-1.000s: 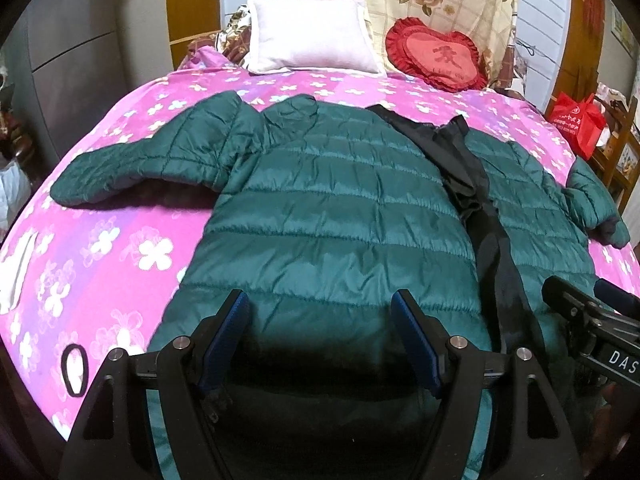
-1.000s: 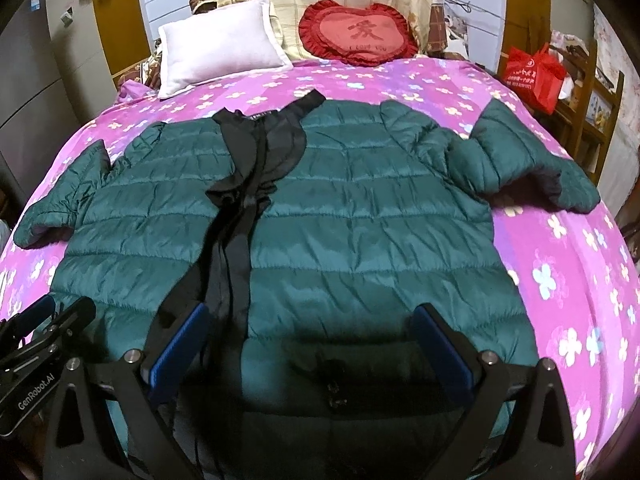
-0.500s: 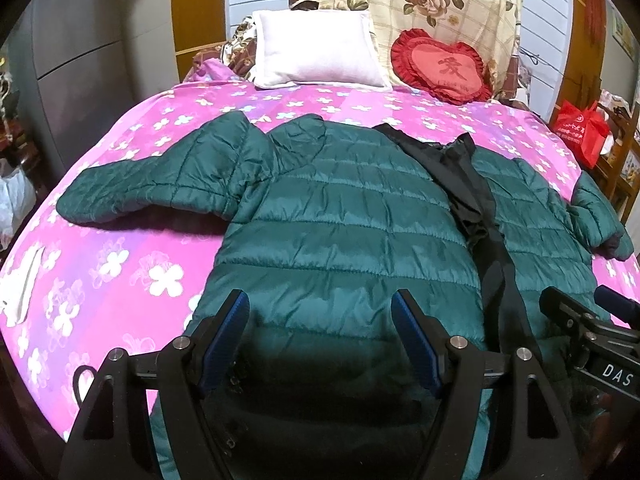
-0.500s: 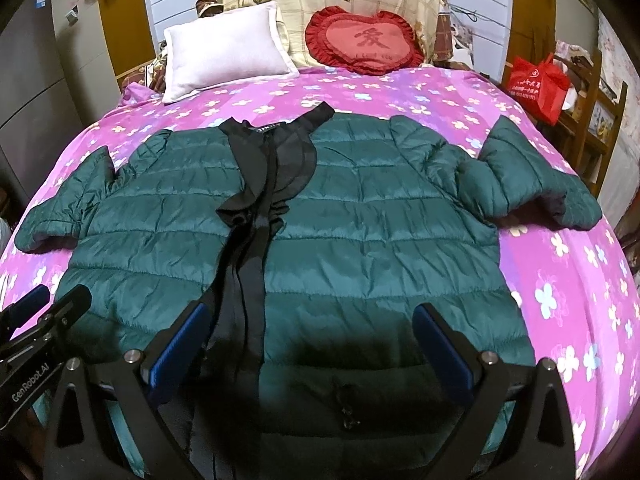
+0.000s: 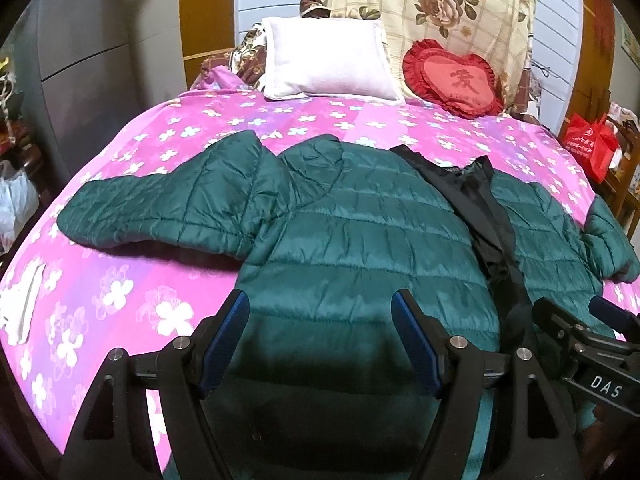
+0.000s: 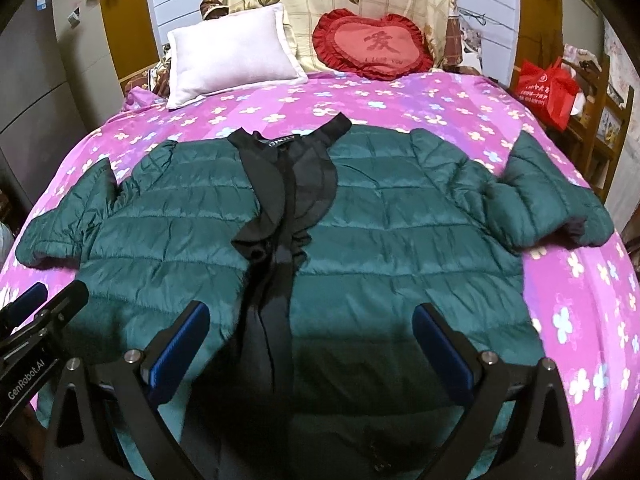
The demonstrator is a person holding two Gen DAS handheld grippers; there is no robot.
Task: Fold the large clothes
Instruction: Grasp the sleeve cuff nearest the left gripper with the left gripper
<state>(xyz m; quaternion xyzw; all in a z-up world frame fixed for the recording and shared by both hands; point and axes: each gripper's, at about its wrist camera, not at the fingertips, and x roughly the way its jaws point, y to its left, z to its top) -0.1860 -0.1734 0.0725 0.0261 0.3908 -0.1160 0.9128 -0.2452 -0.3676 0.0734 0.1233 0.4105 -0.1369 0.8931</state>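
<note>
bed [image 5: 120, 184] – pink floral cover | white pillow [image 5: 328, 60], red heart cushion [image 6: 372, 50] | grey wardrobe [image 5: 88, 64] – left

A dark green quilted jacket [image 6: 360, 248] with black lining lies on a pink bedspread [image 6: 440, 100] patterned with white flowers.

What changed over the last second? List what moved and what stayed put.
Both views pull back from the green jacket: the left gripper and right gripper withdrew toward the hem, bringing more of the pink bedspread into view. Nothing was taken hold of or let go. Both grippers stay open; the jacket, white pillow and red heart cushion lie as before.
</note>
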